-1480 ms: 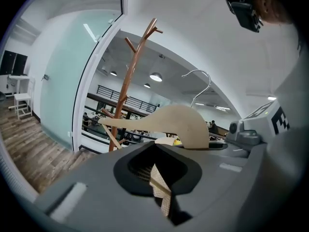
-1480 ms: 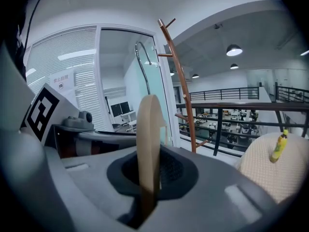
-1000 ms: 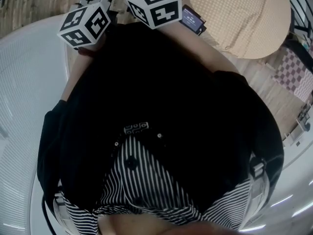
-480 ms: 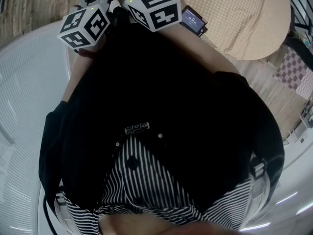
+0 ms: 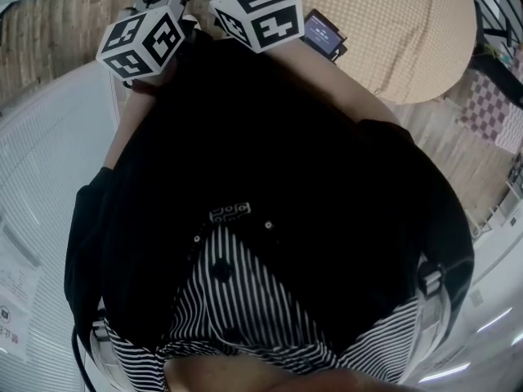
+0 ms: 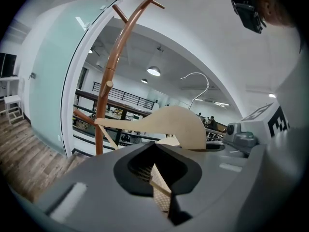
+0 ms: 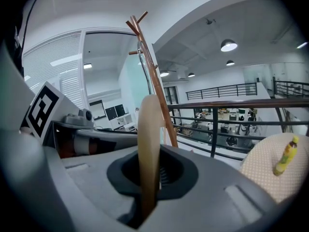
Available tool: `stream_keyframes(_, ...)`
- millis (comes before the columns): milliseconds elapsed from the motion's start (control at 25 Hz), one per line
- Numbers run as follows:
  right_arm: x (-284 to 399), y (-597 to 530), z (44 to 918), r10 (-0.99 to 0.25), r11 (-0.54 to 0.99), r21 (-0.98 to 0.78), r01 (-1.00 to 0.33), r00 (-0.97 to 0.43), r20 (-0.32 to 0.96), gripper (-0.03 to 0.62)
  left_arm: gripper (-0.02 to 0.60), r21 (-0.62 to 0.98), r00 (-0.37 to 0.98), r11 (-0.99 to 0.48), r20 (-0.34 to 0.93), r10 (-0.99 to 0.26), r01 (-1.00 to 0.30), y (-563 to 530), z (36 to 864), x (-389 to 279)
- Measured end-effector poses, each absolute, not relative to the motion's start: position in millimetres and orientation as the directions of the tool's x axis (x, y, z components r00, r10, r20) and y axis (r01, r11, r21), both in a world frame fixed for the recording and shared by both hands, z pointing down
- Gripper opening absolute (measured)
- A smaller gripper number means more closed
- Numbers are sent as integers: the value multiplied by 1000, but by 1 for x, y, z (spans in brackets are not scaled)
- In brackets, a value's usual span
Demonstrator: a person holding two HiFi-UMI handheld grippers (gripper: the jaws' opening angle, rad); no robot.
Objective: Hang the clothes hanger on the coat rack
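The left tool (image 6: 159, 187) and the right tool (image 7: 147, 178) are both clamped shut on the wooden hanger (image 6: 169, 124), which they hold between them with its wire hook (image 6: 195, 73) pointing up. The brown rack (image 6: 113, 66) stands upright on the wood floor (image 6: 29, 153) beyond the hanger. The hanger is on none of the rack's pegs, and its thin end crosses the rack's pole in the left gripper view.

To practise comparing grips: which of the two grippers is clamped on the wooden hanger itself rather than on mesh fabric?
The right gripper: the pale hanger stands edge-on between its jaws; the left gripper pinches mesh fabric.
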State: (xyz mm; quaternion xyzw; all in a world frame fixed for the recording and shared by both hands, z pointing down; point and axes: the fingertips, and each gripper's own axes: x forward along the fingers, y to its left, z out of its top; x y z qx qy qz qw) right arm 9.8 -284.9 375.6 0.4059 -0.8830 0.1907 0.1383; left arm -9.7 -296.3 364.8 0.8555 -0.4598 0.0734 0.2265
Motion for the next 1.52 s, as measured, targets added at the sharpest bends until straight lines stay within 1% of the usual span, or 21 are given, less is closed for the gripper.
stream_keyframes(280, -34, -321, 366, -643, 618, -224, -754, -648, 408, 17, 3, 309, 580, -495, 335, -742, -812, -342, 357, -51)
stream_keyframes(480, -35, -327, 374, -608, 630, -247, -737, -665, 433, 17, 3, 335, 644, -550, 358, -676, -765, -352, 365, -48)
stream_keyframes(560, -33, -325, 371, -576, 661, -252, -707, -693, 433, 17, 3, 351, 713, -621, 352, -606, -701, -350, 363, -42)
stream_keyframes(680, -37, -317, 364, -497, 737, -258, -625, -759, 419, 17, 3, 358, 826, -748, 319, -465, -559, -338, 359, -39)
stream_keyframes(800, -39, -315, 363, -409, 791, -278, -545, -809, 423, 17, 3, 371, 892, -818, 282, -352, -440, -327, 358, -43)
stream_keyframes(960, -33, -309, 374, -301, 826, -304, -474, -827, 474, 17, 3, 427, 922, -822, 257, -290, -378, -331, 361, -52)
stream_keyframes(1160, -41, -314, 379, -253, 845, -314, -433, -841, 478, 17, 3, 425, 943, -848, 240, -231, -316, -343, 361, -61)
stream_keyframes(1280, -50, -318, 381, -231, 857, -312, -411, -846, 480, 17, 3, 435, 964, -872, 231, -133, -225, -343, 358, -71)
stream_keyframes(1400, -60, -320, 388, -174, 871, -329, -365, -856, 488, 17, 3, 433, 968, -889, 246, -44, -150, -343, 359, -79)
stream_keyframes(1520, -73, -321, 392, -116, 883, -349, -314, -867, 485, 17, 3, 429, 973, -900, 231, 25, -78, -342, 359, -90)
